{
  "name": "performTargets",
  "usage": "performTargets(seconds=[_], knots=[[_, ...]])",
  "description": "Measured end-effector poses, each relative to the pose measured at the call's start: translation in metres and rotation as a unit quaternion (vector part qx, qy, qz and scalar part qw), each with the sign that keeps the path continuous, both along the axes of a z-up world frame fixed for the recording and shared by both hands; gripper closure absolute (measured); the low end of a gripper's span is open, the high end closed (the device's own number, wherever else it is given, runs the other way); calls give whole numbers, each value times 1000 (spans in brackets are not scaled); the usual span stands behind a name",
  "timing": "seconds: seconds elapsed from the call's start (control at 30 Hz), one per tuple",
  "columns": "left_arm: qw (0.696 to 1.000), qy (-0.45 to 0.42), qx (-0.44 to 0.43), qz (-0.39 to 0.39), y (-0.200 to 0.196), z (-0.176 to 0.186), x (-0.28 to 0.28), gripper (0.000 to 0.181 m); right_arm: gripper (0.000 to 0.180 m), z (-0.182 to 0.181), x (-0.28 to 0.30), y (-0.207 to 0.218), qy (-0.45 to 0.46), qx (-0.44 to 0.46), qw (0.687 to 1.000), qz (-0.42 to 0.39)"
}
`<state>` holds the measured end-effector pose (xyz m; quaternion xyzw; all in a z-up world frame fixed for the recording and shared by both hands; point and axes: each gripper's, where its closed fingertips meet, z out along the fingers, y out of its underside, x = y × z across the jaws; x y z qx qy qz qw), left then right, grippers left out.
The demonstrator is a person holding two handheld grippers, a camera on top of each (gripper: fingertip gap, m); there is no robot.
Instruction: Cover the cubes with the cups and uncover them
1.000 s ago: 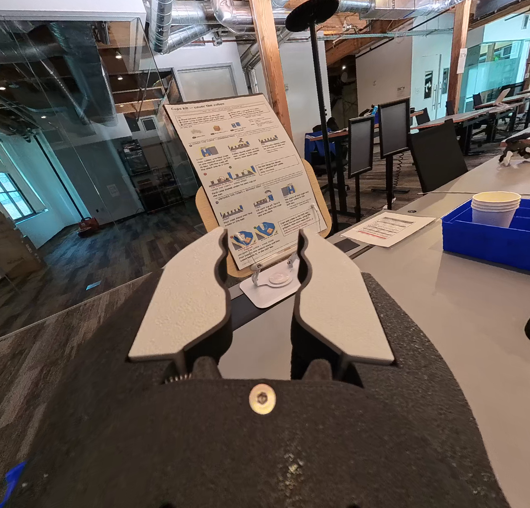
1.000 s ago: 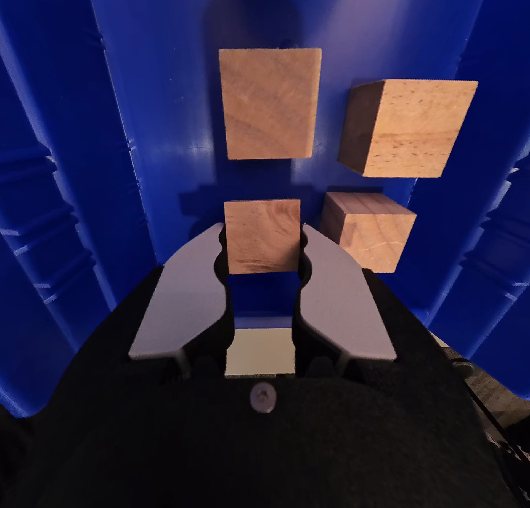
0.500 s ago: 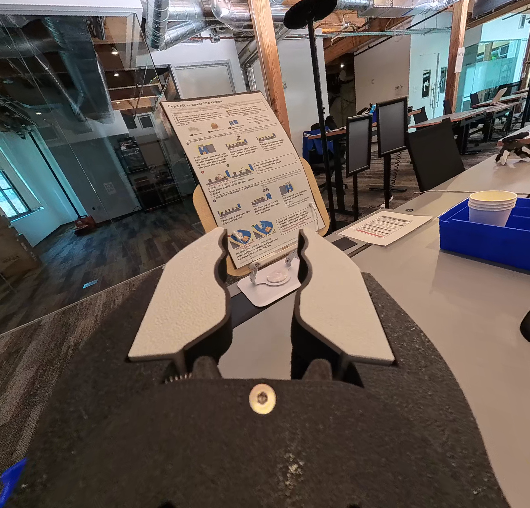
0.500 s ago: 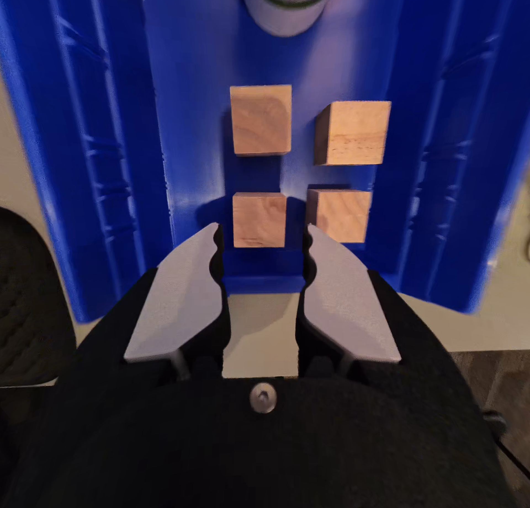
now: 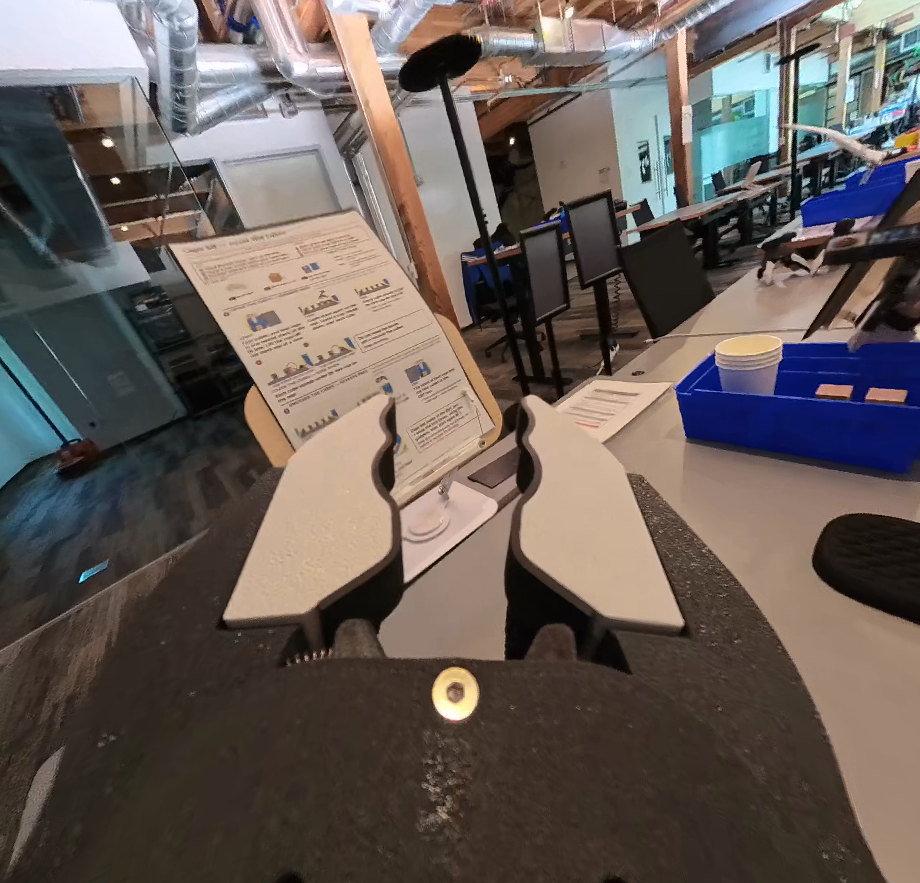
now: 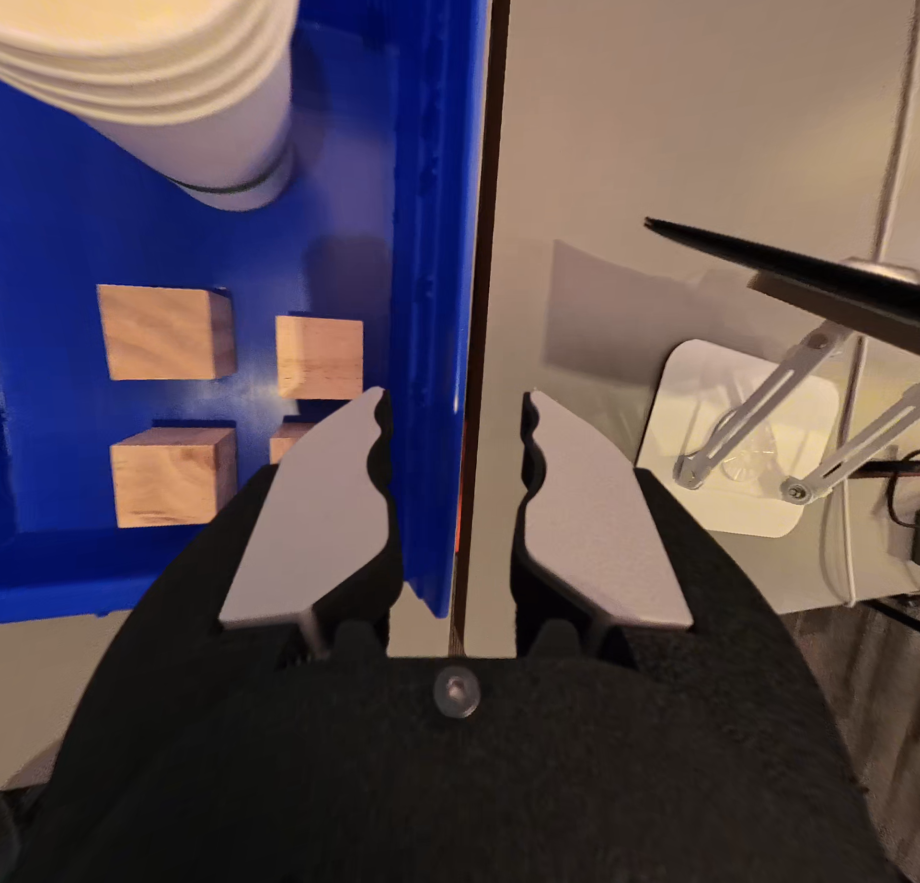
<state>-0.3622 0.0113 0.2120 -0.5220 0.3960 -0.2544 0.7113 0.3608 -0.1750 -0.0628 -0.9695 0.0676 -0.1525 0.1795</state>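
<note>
Right wrist view puts my right gripper (image 6: 455, 406) above the bin (image 6: 428, 261) wall, jaws well apart and empty. Inside the bin I see four cubes (image 6: 167, 332) in a two-by-two block, none touching, with the cups (image 6: 149, 72) nested in one stack just beyond them. My left gripper (image 5: 455, 413) is also parted and empty, off to the bin's left over the table (image 5: 747, 510). I judge the cups light, thin paper, easy to crush, so I'd pinch the top one gently at its rim. They look white, with a dark ring near the base. I expect the pale wooden cubes to be stiff and grippy on flat sides
</note>
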Motion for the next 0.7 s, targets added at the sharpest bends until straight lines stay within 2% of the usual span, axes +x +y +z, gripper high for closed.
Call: performTargets(seconds=[0.17,0.3,0.33,0.4,0.47,0.6,0.7], knots=[[997,32,-26,58,-3,0,-26,134,131,-40,4,10,96,-54,993,-31],[980,102,-82,152,9,-28,-80,132,150,-65,3,11,146,-94,984,-42],[969,123,-101,191,17,-40,-99,132,162,-70,-2,13,172,-96,980,-37],[939,161,-156,260,32,-72,-137,129,169,-72,-6,15,199,-99,974,-41],[906,217,-216,292,37,-117,-164,122,175,-72,-11,16,239,-91,965,-49],[850,279,-269,357,44,-191,-204,116,175,-72,-13,14,250,-95,962,-50],[837,265,-308,366,53,-228,-206,112,175,-72,-16,13,252,-104,961,-50]])
